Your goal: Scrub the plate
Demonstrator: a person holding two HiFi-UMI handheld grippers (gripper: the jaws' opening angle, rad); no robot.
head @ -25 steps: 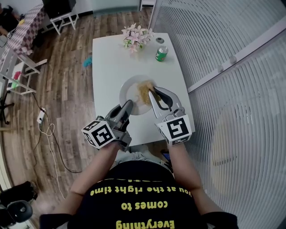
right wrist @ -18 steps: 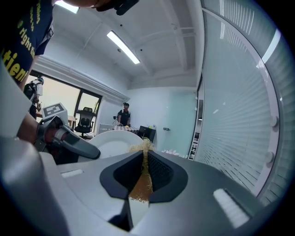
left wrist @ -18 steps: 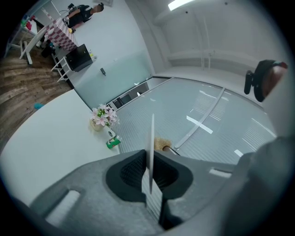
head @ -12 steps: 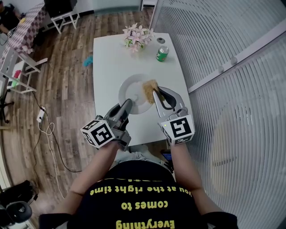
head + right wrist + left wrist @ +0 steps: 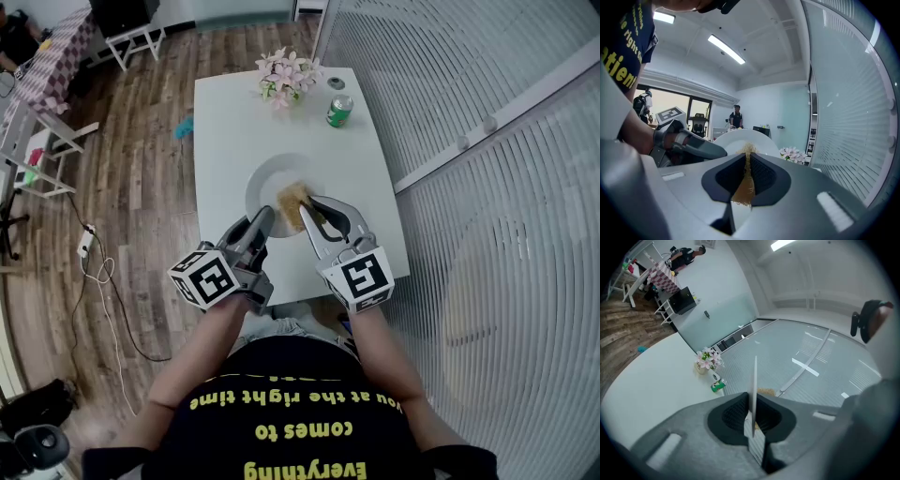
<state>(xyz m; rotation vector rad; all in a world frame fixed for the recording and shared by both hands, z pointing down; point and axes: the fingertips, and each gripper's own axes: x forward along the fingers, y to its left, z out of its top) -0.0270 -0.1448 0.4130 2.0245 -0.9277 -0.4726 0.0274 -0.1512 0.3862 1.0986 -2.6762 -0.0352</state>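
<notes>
**Plate Gripped by Its Rim as Scrub Pad Meets It**

A person in a black shirt with yellow lettering stands at the near end of a white surface (image 5: pixel 225 122), beside a slatted glass wall, with a handheld gripper in each hand. The left gripper (image 5: pixel 262 218) has its fingers clamped on the near rim of a white plate (image 5: pixel 267 183). In the left gripper view the plate shows edge-on, a thin pale line running up between the dark linings of the fingers.

The right gripper (image 5: pixel 307 212) has its fingers drawn narrow on a tan, fibrous scrub pad (image 5: pixel 291 203). The pad lies against the plate's near right part, just beside the tip of the left gripper. In the right gripper view the pad is pinched upright between the fingers, and the plate's pale face rises directly behind it.

The plate is at the front middle of the surface. Whether its far rim touches the surface cannot be told.

Toward the far end stand a small pot of pink flowers (image 5: pixel 286 77) and, near it, a green drink can (image 5: pixel 338 112), both well apart from the plate. A cable and power strip (image 5: pixel 86 246) trail over the wood-plank floor (image 5: pixel 141 187) to the left.
</notes>
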